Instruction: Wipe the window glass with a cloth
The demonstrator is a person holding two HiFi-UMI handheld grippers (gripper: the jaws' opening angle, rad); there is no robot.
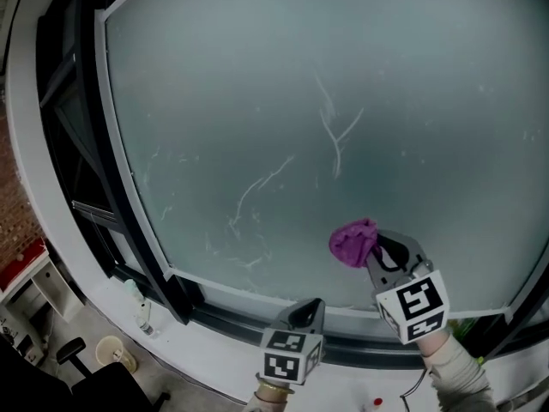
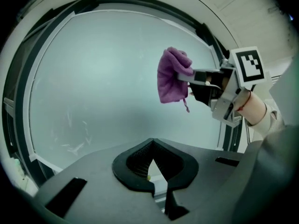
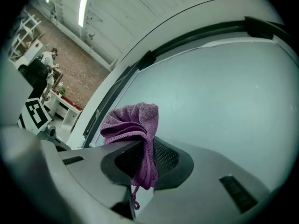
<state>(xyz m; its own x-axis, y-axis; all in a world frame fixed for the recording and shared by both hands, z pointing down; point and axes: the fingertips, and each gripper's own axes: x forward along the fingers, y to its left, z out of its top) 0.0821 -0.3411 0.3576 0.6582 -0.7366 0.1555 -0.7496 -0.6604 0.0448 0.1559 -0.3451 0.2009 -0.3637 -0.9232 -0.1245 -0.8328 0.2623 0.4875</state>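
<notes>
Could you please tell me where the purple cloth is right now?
In the head view, the cloth sits lower right, pinched in the right tool, in front of the lower part of the window glass.

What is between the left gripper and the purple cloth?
Nothing stands there. In the left gripper view, only bare window glass shows between the left gripper and the purple cloth that the right gripper pinches.

Left gripper (image 1: 314, 305): had a grey body and black, finely ribbed jaw pads.
Left marker cube (image 1: 292, 356): was white with black square patterns.
Right gripper (image 1: 376, 249): was grey-bodied with black jaw pads.
Right marker cube (image 1: 413, 304): was white with black squares.
Sleeve (image 1: 457, 369): was pale and cuffed at the wrist.
</notes>
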